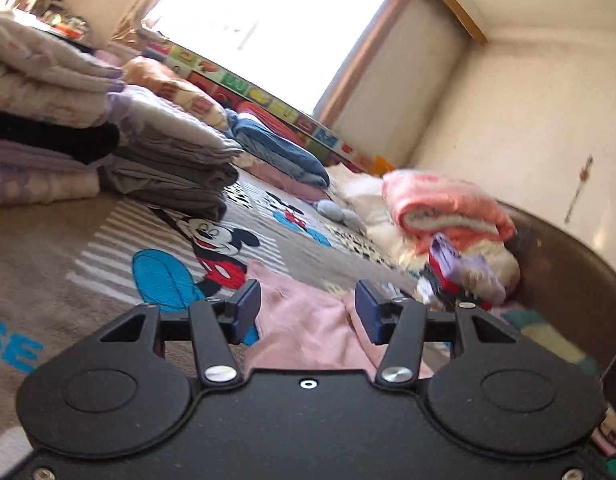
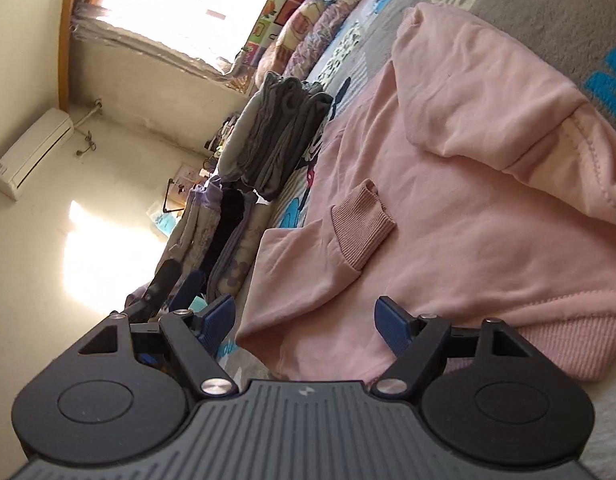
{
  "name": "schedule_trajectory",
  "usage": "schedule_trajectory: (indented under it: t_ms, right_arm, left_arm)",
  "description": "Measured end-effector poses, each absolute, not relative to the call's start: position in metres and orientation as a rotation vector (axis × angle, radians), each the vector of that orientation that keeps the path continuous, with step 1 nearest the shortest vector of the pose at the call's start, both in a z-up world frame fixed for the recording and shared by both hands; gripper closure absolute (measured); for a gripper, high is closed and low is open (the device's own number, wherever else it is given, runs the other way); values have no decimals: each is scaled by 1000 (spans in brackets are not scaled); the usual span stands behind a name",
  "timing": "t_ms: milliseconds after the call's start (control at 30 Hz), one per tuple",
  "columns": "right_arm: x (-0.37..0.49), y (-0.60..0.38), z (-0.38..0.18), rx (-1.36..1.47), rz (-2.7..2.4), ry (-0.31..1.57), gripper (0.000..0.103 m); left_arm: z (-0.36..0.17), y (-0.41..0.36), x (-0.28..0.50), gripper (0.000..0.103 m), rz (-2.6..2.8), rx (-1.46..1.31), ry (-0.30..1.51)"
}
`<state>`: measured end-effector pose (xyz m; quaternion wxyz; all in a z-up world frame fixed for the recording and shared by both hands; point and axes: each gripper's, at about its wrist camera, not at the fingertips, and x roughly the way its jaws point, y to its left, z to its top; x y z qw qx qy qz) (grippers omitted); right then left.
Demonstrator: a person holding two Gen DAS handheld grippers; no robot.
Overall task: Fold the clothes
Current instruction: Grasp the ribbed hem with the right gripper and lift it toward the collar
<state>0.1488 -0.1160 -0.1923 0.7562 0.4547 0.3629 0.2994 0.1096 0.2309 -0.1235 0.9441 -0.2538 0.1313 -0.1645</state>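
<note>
A pink sweatshirt (image 2: 448, 184) lies spread on a grey Mickey Mouse blanket (image 1: 67, 248), with one sleeve folded across the body and its ribbed cuff (image 2: 360, 228) on top. My right gripper (image 2: 303, 320) is open and empty, just above the sweatshirt's lower edge beside the ribbed hem. My left gripper (image 1: 305, 312) is open, low over a part of the same pink sweatshirt (image 1: 303, 328), with the fabric between and below the fingers but not pinched. The left gripper's tips also show in the right wrist view (image 2: 175, 284).
Stacks of folded grey clothes (image 1: 175, 164) and purple-patterned blankets (image 1: 39, 92) stand on the bed. A heap of pink, white and purple laundry (image 1: 448, 224) lies by the dark footboard (image 1: 568, 272). Pillows and blue bedding (image 1: 279, 148) line the window wall.
</note>
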Motion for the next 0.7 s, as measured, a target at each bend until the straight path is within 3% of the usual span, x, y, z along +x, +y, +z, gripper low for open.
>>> schedule_trajectory:
  t_ms: [333, 500, 600, 700]
  right_arm:
    - [176, -71, -195, 1140, 437, 916, 26]
    - [176, -52, -195, 1191, 369, 918, 19]
    - [175, -54, -198, 1263, 305, 837, 22]
    - [175, -55, -203, 1286, 277, 789, 31]
  left_arm:
    - [-118, 246, 107, 52, -334, -584, 232]
    - [-119, 248, 109, 52, -336, -596, 225]
    - [-120, 251, 108, 52, -336, -605, 218]
    - [-120, 251, 108, 52, -337, -603, 218]
